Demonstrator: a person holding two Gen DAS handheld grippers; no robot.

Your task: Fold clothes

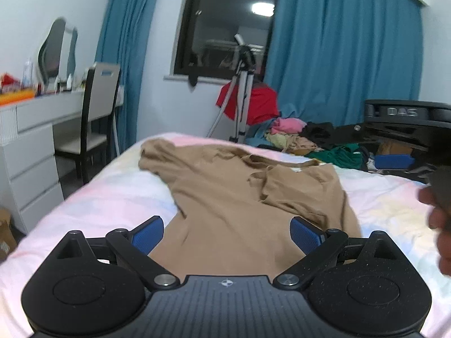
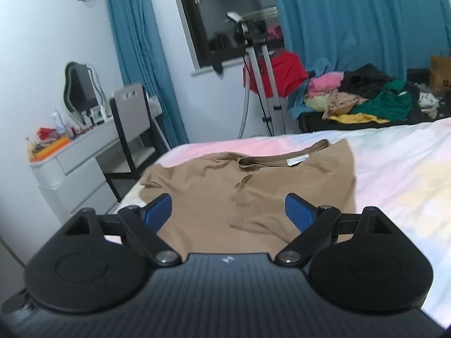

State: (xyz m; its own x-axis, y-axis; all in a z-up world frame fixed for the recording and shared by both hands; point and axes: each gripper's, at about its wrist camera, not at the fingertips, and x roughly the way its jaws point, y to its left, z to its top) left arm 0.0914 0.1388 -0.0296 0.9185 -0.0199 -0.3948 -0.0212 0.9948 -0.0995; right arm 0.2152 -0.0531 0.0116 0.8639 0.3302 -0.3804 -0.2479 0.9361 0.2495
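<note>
Bed point(image 1: 107, 197): fills the lower part of both views, covered by a pale sheet in soft pink, white and yellow patches.
Curtains point(image 1: 344, 56): blue, hanging on either side of a dark window point(image 1: 231, 25).
Dressing table point(image 2: 79, 155): white with drawers, left of the bed, cluttered on top, a chair point(image 2: 132, 129) tucked against it.
Clothes pile point(image 2: 360, 98): mixed pink, green, black and yellow garments heaped beyond the far edge of the bed.
Tripod point(image 2: 265, 84): stands by the window, a red cloth point(image 2: 287, 70) behind it.
Shirt point(image 1: 234, 197): tan, lying on the bed with the neckline at the far end, right side folded over the middle, left sleeve spread outward.
Label point(image 2: 297, 160): small and white, inside the shirt's collar.
Left gripper point(image 1: 227, 232): fingers spread wide, nothing between them, above the shirt's near part.
Right gripper point(image 2: 228, 211): fingers spread wide, holding nothing, above the shirt.
</note>
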